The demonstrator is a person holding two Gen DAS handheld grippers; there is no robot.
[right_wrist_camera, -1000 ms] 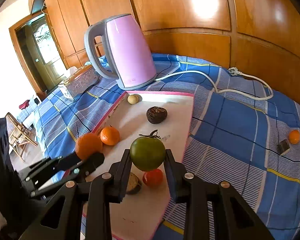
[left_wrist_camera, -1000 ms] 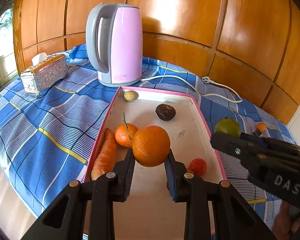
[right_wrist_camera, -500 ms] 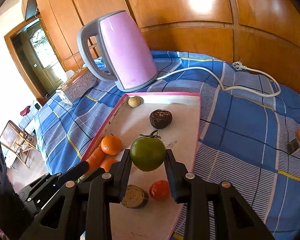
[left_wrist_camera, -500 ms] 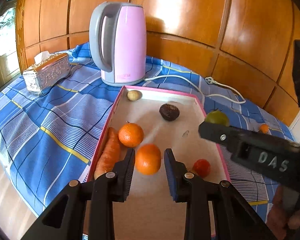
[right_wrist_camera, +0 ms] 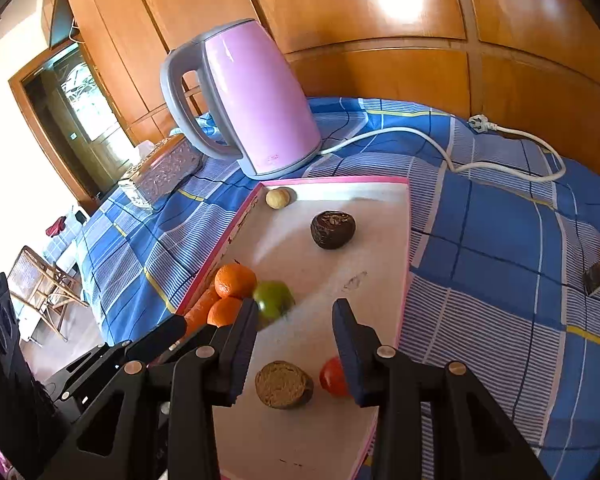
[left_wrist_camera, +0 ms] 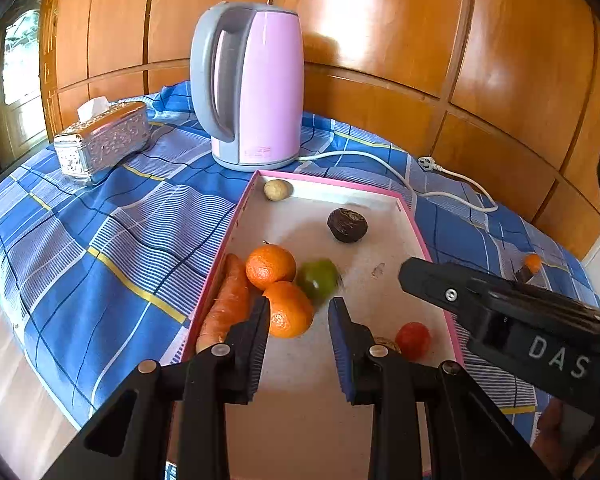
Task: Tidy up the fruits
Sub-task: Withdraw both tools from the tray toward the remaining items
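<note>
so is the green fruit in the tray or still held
In the tray: the green fruit lies beside the oranges, and the right gripper is open.

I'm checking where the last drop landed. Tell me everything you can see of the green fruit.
The green fruit is round, smooth-skinned, yellow-green with a darker underside, and motion-blurred in both views, so it may be rolling. It lies in the pink-rimmed tray, against the two oranges: the far orange and the near orange. No gripper holds it; the right gripper stands open just above it in the right wrist view. A stem cannot be made out.
</note>
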